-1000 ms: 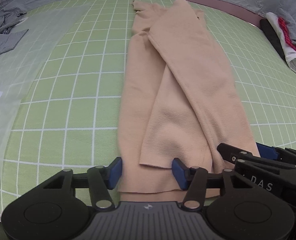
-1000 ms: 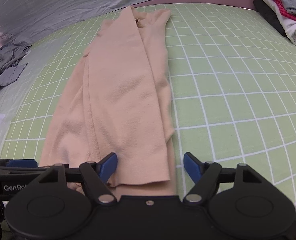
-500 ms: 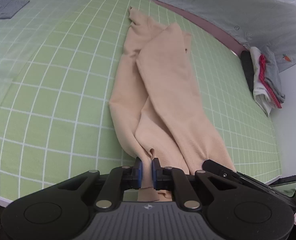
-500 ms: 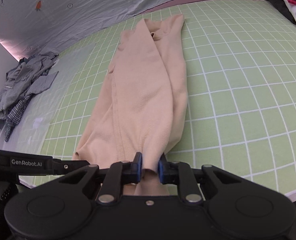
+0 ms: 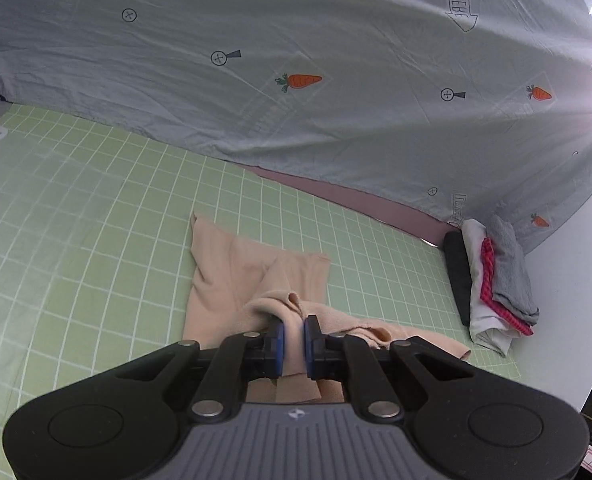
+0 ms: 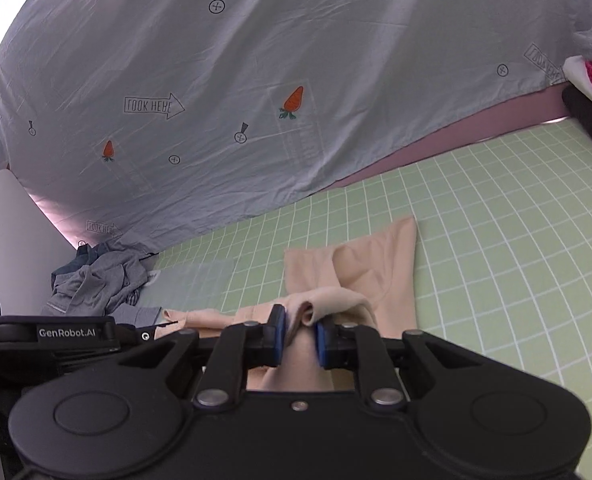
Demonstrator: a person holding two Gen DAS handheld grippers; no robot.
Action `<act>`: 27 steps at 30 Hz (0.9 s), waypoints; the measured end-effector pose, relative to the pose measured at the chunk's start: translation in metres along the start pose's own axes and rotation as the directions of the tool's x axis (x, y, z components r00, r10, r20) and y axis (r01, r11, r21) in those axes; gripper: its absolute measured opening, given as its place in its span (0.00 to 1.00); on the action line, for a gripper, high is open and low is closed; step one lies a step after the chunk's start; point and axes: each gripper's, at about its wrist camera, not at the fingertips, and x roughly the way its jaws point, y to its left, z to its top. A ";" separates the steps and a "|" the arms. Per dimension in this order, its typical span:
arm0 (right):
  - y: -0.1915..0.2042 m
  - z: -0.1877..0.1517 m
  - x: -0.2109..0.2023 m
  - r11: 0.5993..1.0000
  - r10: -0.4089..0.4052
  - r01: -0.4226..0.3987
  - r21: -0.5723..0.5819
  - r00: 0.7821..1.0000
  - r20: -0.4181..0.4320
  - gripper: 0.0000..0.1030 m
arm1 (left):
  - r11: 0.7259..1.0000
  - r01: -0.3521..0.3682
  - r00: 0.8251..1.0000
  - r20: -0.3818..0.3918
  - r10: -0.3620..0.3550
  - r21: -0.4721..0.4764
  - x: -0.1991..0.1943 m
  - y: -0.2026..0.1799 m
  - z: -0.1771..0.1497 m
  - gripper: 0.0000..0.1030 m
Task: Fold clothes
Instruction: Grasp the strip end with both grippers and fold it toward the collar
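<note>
Soft peach garment (image 5: 232, 280), bunched fold.

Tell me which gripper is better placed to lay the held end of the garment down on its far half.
Neither clearly: left gripper and right gripper are each clamped on the beige garment, side by side, lifted over its flat half. They should lower together.

A green gridded mat (image 5: 96, 240) covers the work surface, with a grey printed sheet (image 5: 296, 80) hanging behind its far edge. A peach fabric garment (image 5: 232, 272) lies on the mat's middle, its near end lifted off the mat and pinched between the fingers of the left gripper (image 5: 293, 340) and the right gripper (image 6: 299, 338), side by side. A stack of folded clothes (image 5: 496, 280) sits at the mat's far right. A crumpled grey clothing heap (image 6: 100, 276) lies at the far left.
</note>
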 end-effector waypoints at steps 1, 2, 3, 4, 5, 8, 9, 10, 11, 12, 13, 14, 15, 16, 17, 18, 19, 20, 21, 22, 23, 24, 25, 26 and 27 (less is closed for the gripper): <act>-0.001 0.008 0.008 1.000 -0.001 0.001 -0.006 1.000 0.007 0.15 | 1.000 -0.006 1.000 0.002 0.006 0.005 0.011 -0.002 0.009 0.10; -0.002 0.016 0.017 1.000 -0.002 0.002 -0.012 1.000 0.013 0.15 | 1.000 -0.017 1.000 0.002 0.017 0.010 0.022 -0.002 0.018 0.10; -0.004 0.024 0.027 1.000 -0.003 0.003 -0.017 1.000 0.015 0.15 | 1.000 -0.027 1.000 0.002 0.027 0.014 0.033 -0.001 0.026 0.10; -0.006 0.032 0.038 1.000 -0.005 0.005 -0.022 1.000 0.017 0.15 | 0.999 -0.033 0.999 -0.005 0.033 0.011 0.043 0.000 0.032 0.10; -0.008 0.039 0.051 1.000 -0.009 0.009 -0.027 1.000 0.012 0.15 | 0.999 -0.042 0.999 -0.018 0.042 0.004 0.060 0.003 0.040 0.10; -0.018 0.053 0.092 0.999 -0.035 0.034 -0.032 0.999 -0.022 0.15 | 0.997 -0.075 0.995 -0.066 0.075 -0.001 0.108 0.014 0.054 0.10; -0.023 0.055 0.107 0.999 -0.045 0.044 -0.030 0.998 -0.040 0.15 | 0.996 -0.088 0.992 -0.093 0.087 -0.002 0.125 0.019 0.056 0.10; -0.029 0.057 0.123 0.998 -0.055 0.054 -0.028 0.997 -0.058 0.15 | 0.995 -0.101 0.988 -0.119 0.100 -0.003 0.141 0.025 0.057 0.10; -0.035 0.056 0.139 0.997 -0.070 0.068 -0.024 0.994 -0.082 0.15 | 0.993 -0.115 0.983 -0.147 0.113 -0.007 0.156 0.030 0.054 0.10; -0.042 0.054 0.154 0.996 -0.086 0.085 -0.013 0.990 -0.110 0.16 | 0.991 -0.130 0.976 -0.175 0.126 -0.011 0.171 0.036 0.052 0.10; -0.049 0.051 0.168 0.995 -0.100 0.101 -0.003 0.986 -0.137 0.16 | 0.990 -0.143 0.970 -0.198 0.137 -0.013 0.184 0.041 0.049 0.10; -0.052 0.048 0.175 0.994 -0.108 0.108 -0.004 0.983 -0.148 0.16 | 0.989 -0.146 0.970 -0.200 0.141 -0.009 0.188 0.043 0.048 0.10; -0.055 0.045 0.182 0.993 -0.115 0.116 -0.004 0.980 -0.160 0.16 | 0.989 -0.149 0.969 -0.201 0.145 -0.006 0.192 0.045 0.046 0.11; -0.058 0.041 0.190 0.992 -0.123 0.124 -0.004 0.977 -0.172 0.16 | 0.988 -0.152 0.968 -0.202 0.148 -0.002 0.196 0.047 0.044 0.11; -0.061 0.038 0.197 0.991 -0.130 0.132 -0.005 0.974 -0.183 0.16 | 0.988 -0.155 0.967 -0.203 0.152 0.001 0.200 0.049 0.043 0.11; -0.064 0.035 0.204 0.990 -0.138 0.139 -0.006 0.971 -0.195 0.17 | 0.987 -0.158 0.966 -0.205 0.156 0.005 0.204 0.051 0.041 0.11; -0.067 0.032 0.211 0.989 -0.145 0.147 -0.006 0.968 -0.207 0.17 | 0.987 -0.161 0.966 -0.206 0.159 0.009 0.207 0.053 0.040 0.11; -0.070 0.029 0.218 0.988 -0.152 0.154 -0.007 0.964 -0.217 0.17 | 0.987 -0.162 0.965 -0.206 0.161 0.015 0.207 0.052 0.040 0.12; -0.070 0.029 0.218 0.988 -0.152 0.156 -0.003 0.963 -0.223 0.17 | 0.987 -0.163 0.965 -0.205 0.163 0.018 0.207 0.053 0.040 0.14; -0.071 0.030 0.218 0.988 -0.153 0.157 0.001 0.961 -0.228 0.17 | 0.986 -0.165 0.966 -0.199 0.164 0.013 0.206 0.054 0.041 0.15; -0.071 0.032 0.218 0.988 -0.151 0.156 0.002 0.961 -0.233 0.17 | 0.985 -0.170 0.968 -0.187 0.168 0.008 0.200 0.054 0.045 0.16; -0.071 0.034 0.218 0.988 -0.148 0.153 0.003 0.960 -0.236 0.19 | 0.985 -0.175 0.969 -0.176 0.173 0.003 0.195 0.055 0.049 0.17; -0.070 0.038 0.214 0.990 -0.137 0.140 -0.001 0.964 -0.226 0.20 | 0.984 -0.180 0.970 -0.165 0.177 -0.002 0.189 0.055 0.053 0.19; -0.068 0.041 0.210 0.992 -0.125 0.127 -0.005 0.969 -0.214 0.21 | 0.983 -0.186 0.971 -0.150 0.183 -0.004 0.183 0.055 0.056 0.27; -0.067 0.044 0.203 0.993 -0.114 0.114 -0.011 0.976 -0.187 0.23 | 0.980 -0.197 0.974 -0.116 0.196 0.006 0.174 0.054 0.060 0.36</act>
